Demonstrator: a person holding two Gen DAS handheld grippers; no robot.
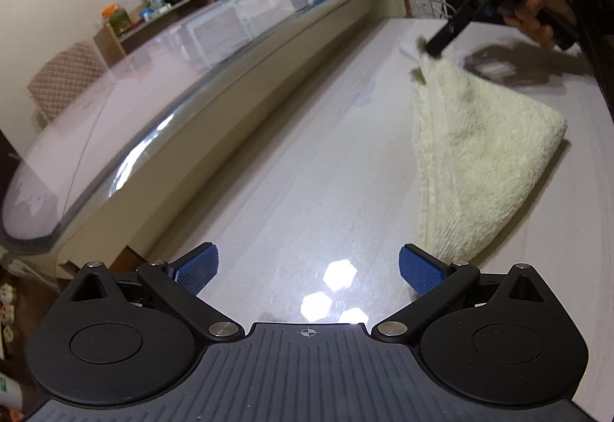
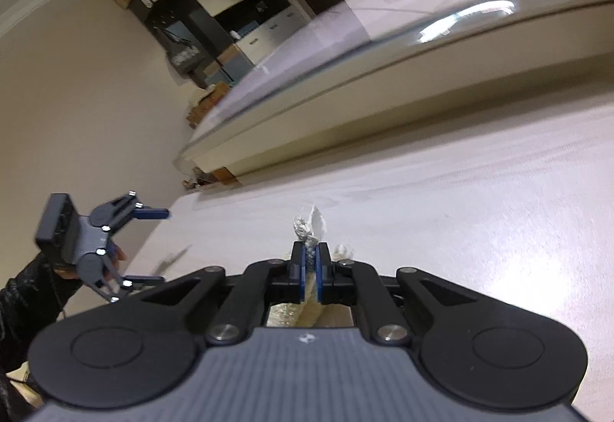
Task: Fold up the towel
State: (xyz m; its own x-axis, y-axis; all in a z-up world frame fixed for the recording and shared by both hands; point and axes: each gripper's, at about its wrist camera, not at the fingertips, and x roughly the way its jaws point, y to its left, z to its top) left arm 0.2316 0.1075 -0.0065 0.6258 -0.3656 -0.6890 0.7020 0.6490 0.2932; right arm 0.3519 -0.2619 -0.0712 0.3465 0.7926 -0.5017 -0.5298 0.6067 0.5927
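The cream towel [image 1: 479, 161] is partly up off the pale table [image 1: 307, 172], one corner lifted, the rest draped down onto the surface at the right. That corner is pinched tight in the right hand-held gripper [image 2: 311, 260], blue pads closed on the fabric with a tuft poking out past the tips. The left hand-held gripper [image 1: 309, 268] hangs over bare table beside the towel's near edge, fingers spread wide, gripping nothing.

Most of the towel [image 2: 307, 310] lies hidden beneath the right gripper [image 2: 311, 260]; only a blurred corner tuft pokes ahead of its fingertips.
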